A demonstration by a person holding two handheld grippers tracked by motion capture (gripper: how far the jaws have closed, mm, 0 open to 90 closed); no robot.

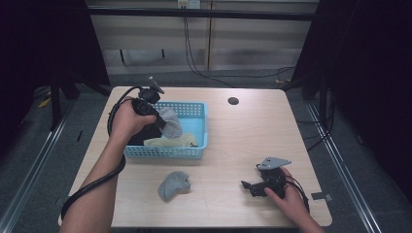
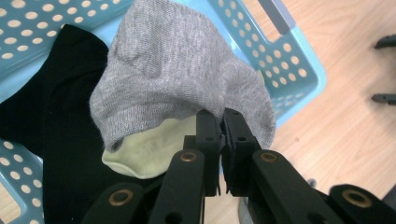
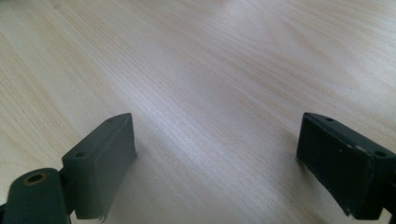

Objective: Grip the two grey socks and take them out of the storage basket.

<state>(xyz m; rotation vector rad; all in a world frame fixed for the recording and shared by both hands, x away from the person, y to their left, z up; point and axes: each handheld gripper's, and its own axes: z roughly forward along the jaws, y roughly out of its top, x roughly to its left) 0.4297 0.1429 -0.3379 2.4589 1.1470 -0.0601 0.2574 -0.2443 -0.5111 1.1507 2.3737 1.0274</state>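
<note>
My left gripper [image 1: 160,118] hangs over the blue basket [image 1: 200,127], shut on a grey sock [image 1: 171,123] that dangles from its jaws. In the left gripper view the grey sock [image 2: 177,70] drapes over the closed left gripper [image 2: 221,122], above a pale yellow sock [image 2: 149,151] and a black garment [image 2: 56,130] lying in the basket [image 2: 294,65]. A second grey sock [image 1: 173,185] lies crumpled on the table in front of the basket. My right gripper [image 1: 248,187] rests near the table's front right, open, with bare wood between its jaws [image 3: 217,154].
The wooden table [image 1: 243,136] has a round cable hole [image 1: 233,101] at the back. The pale yellow sock [image 1: 170,141] shows inside the basket's front. Dark floor and cables surround the table.
</note>
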